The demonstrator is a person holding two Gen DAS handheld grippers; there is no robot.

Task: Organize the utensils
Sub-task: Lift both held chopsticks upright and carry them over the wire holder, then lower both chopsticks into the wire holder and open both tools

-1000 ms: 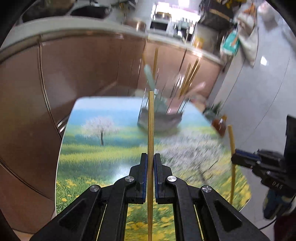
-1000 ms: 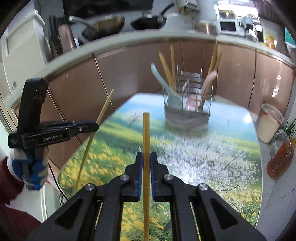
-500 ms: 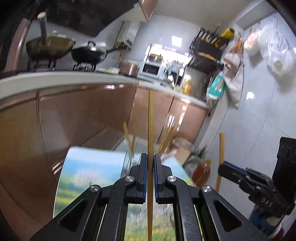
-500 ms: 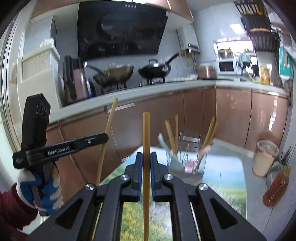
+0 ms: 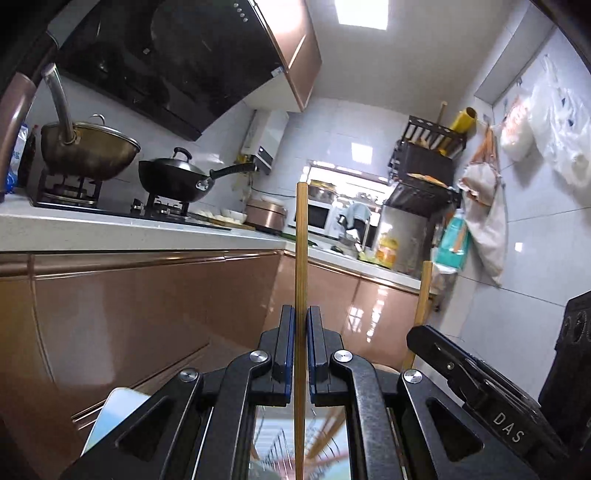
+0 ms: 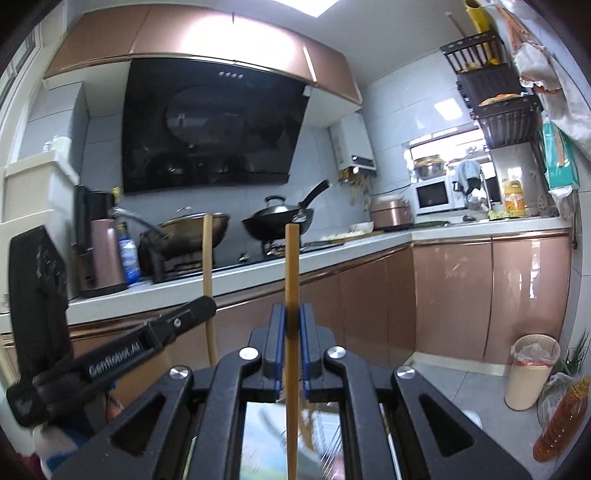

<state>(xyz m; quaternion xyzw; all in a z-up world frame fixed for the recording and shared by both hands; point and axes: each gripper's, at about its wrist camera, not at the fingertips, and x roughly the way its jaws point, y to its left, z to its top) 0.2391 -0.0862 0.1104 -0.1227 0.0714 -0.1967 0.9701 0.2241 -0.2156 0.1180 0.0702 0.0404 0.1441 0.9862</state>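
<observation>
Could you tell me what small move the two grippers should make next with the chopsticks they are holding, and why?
Probably lower both together. The left gripper is shut on an upright bamboo chopstick, the right gripper on another bamboo chopstick. Both cameras face the stove counter, while the metal wire utensil holder shows only low between the fingers, so the lower tips seem to sit above it.

A ceiling panel (image 5: 362, 13) lights the kitchen brightly and blows out to white in both views. Glare streaks the glossy cabinet doors (image 6: 524, 291) and tiles. Fisheye bending curves the counter (image 5: 110, 230) and darkens the corners. The bottom edge looks smeared, perhaps motion blur.
</observation>
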